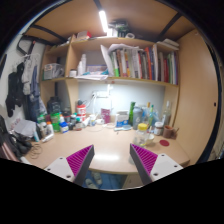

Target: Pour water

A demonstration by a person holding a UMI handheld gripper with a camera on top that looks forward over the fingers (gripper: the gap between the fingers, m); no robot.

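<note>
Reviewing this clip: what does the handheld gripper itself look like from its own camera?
Only the gripper shows: two fingers with white bodies, each bearing a magenta pad striped with thin dark ridges on its inner face. They taper toward the tips. No cables, markings, hand or sleeve are visible.

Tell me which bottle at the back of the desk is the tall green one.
The green bottle, standing right of centre beyond the open gripper; it rises above the smaller bottles and jars clustered further left.

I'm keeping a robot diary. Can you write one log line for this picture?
task: pour water | gripper: open, holding nothing | below: bare desk | beyond: bottles at desk's back, shelf of books above | pour: not started
</note>
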